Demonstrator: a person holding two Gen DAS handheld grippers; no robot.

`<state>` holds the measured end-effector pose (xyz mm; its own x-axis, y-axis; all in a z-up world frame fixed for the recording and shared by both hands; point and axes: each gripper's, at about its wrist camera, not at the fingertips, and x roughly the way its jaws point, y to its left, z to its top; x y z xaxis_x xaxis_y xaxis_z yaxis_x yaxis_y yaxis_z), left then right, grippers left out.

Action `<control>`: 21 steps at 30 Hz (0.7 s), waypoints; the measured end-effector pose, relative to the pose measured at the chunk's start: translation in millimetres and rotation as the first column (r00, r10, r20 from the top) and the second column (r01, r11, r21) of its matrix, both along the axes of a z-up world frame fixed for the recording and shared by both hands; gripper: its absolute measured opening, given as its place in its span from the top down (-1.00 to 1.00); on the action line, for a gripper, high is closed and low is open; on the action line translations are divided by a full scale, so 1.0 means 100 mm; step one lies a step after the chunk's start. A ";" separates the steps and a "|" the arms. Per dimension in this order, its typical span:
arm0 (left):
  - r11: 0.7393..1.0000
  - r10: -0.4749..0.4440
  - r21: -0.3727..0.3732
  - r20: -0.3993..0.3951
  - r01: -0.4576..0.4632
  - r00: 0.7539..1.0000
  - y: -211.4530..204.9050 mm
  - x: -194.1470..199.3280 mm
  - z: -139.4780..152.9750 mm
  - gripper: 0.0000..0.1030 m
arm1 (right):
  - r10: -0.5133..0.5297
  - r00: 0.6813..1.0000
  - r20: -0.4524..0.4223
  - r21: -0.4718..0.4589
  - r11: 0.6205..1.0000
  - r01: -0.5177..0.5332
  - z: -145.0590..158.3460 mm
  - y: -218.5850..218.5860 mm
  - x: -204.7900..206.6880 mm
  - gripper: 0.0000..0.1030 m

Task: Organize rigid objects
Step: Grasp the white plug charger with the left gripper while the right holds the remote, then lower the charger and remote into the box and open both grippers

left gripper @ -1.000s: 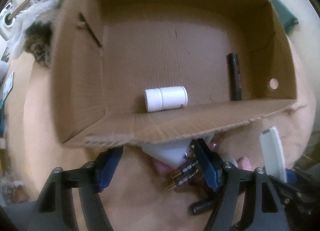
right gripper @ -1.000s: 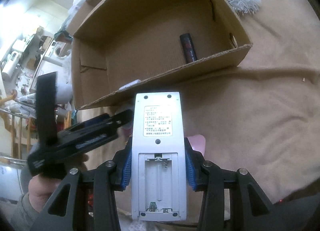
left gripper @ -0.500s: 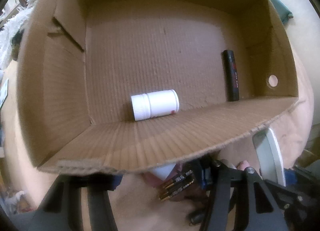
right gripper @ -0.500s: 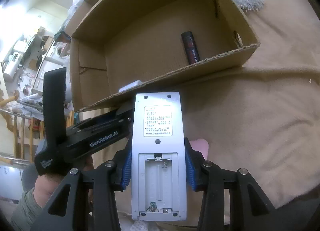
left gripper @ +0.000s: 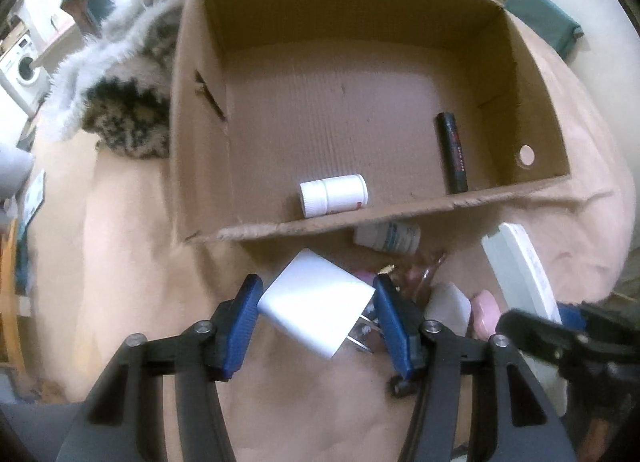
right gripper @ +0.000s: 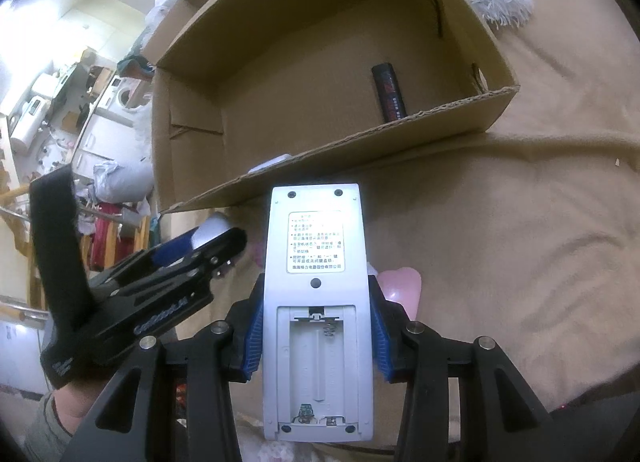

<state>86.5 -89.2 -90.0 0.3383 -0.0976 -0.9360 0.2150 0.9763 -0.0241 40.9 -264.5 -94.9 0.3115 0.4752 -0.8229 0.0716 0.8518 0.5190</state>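
My left gripper (left gripper: 316,312) is shut on a white plug adapter (left gripper: 316,308) and holds it just before the near wall of an open cardboard box (left gripper: 400,217). In the box lie a white pill bottle (left gripper: 334,194) and a black cylinder (left gripper: 452,151). My right gripper (right gripper: 316,326) is shut on a white remote control (right gripper: 318,286), back side up with its battery bay open. The remote also shows in the left wrist view (left gripper: 520,270). The left gripper with the adapter shows in the right wrist view (right gripper: 192,254).
On the tan blanket (right gripper: 520,242) before the box lie a white labelled bottle (left gripper: 388,238), a pink object (right gripper: 402,282) and other small items. A fluffy white and patterned fabric (left gripper: 128,73) lies left of the box.
My left gripper has lifted and pulled back from under the box's near wall, and now holds the white adapter clear of the pile. The right gripper with the remote has hardly moved.
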 end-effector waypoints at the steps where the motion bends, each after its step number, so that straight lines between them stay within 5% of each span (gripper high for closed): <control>1: 1.000 0.003 0.002 0.004 -0.003 1.000 0.03 -0.04 0.02 -0.03 | 0.001 1.000 0.003 0.000 1.000 -0.001 0.01 0.01 -0.02 0.10; 10: 0.997 0.072 -0.014 0.084 -0.071 0.994 0.26 -0.41 0.51 -0.04 | 0.030 0.996 0.081 -0.026 0.999 -0.028 0.26 0.00 -0.10 0.10; 21: 0.994 0.108 -0.040 0.197 -0.102 0.974 0.24 -0.01 0.97 -0.03 | 0.035 0.973 0.230 -0.065 0.998 -0.021 0.67 -0.05 0.31 0.10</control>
